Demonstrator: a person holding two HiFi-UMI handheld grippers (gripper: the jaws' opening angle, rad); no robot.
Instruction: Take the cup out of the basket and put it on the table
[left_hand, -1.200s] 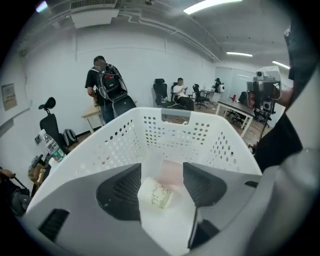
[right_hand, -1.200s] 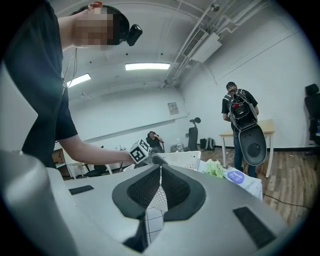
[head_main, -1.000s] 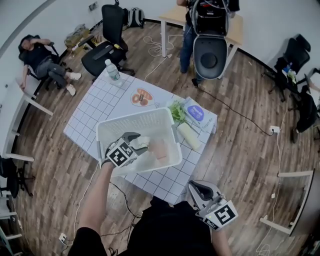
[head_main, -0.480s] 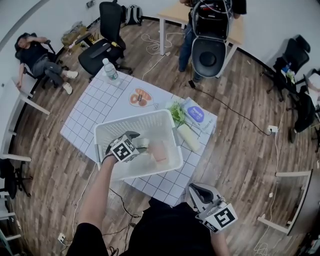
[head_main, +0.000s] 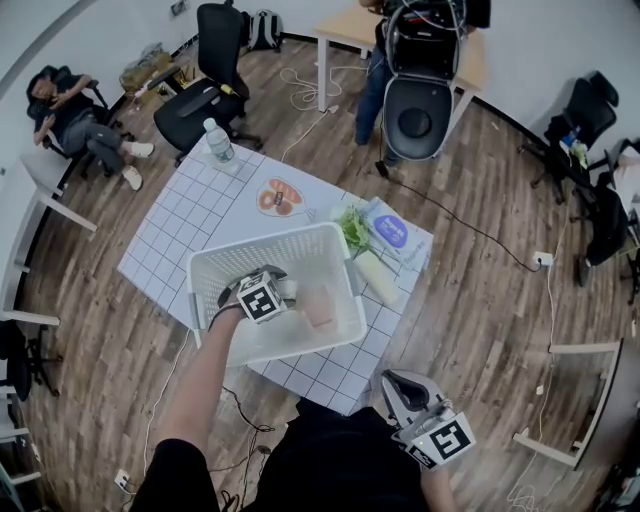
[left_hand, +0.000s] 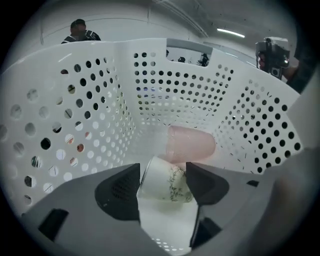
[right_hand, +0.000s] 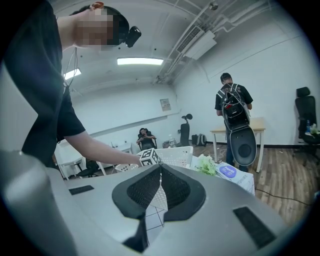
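The left hand-held gripper (left_hand: 161, 175) has sunk deeper into the basket (left_hand: 175, 80). Its jaws, just widened, are spread either side of the white cup (left_hand: 170, 187) lying sideways, and the forearm (head_main: 205, 380) reaches in from the near side.

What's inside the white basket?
A white leaf-printed cup lies between the just-opened jaws of the left gripper; a pink cup lies behind it. The gripper hides part of the basket floor.
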